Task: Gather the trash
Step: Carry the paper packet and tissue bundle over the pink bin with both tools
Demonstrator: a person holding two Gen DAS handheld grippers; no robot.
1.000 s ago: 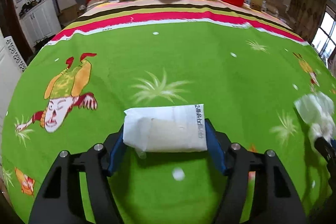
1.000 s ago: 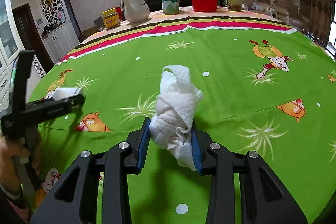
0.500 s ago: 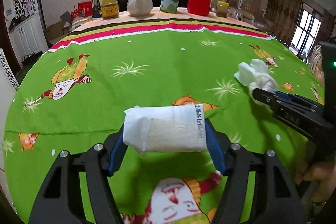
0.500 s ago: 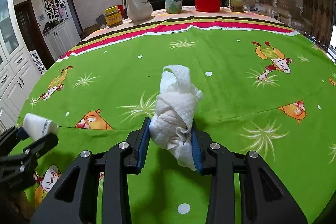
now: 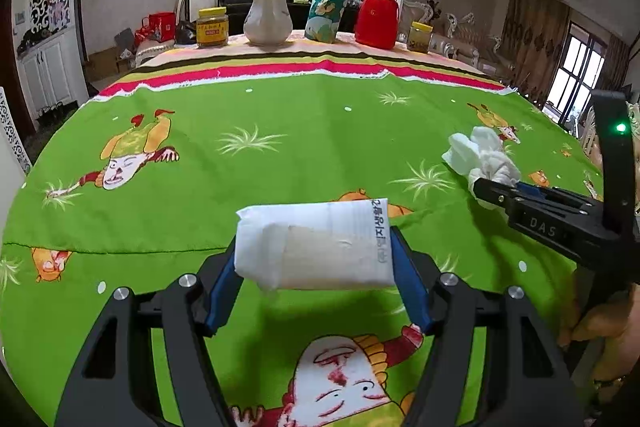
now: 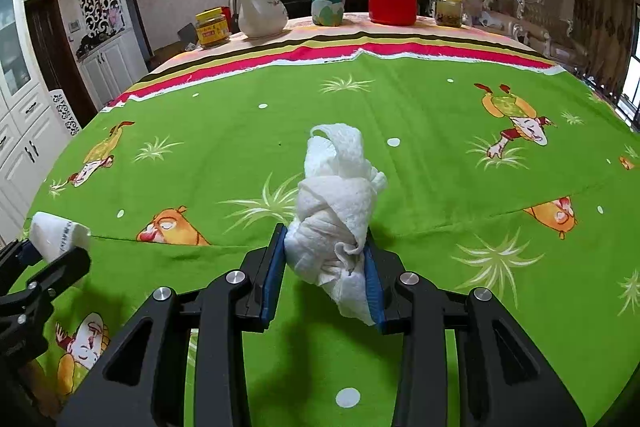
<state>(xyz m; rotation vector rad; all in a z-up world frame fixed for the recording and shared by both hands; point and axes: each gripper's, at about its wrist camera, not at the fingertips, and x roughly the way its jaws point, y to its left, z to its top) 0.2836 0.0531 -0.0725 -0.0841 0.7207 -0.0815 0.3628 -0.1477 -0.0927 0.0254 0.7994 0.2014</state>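
My left gripper (image 5: 316,259) is shut on a white tissue packet (image 5: 316,245) with printed text along one end, held crosswise between the blue pads above the green tablecloth (image 5: 280,155). My right gripper (image 6: 326,263) is shut on a crumpled white paper towel (image 6: 338,203) that sticks up out of the pads. In the left wrist view the right gripper (image 5: 486,189) shows at the right with the paper towel (image 5: 482,157) at its tip. The right wrist view shows the left gripper (image 6: 44,259) at the left edge with the tissue packet (image 6: 56,233).
Along the far striped edge of the table stand a yellow-lidded jar (image 5: 212,27), a white teapot (image 5: 267,15), a green snack bag (image 5: 329,7), a red thermos (image 5: 378,15) and a small jar (image 5: 419,37). A person's hand (image 5: 600,331) grips the right gripper's handle. White cabinets (image 6: 24,131) stand left.
The left gripper drew back toward the near side of the table with the packet and rose a little. The right gripper kept still with the paper towel.
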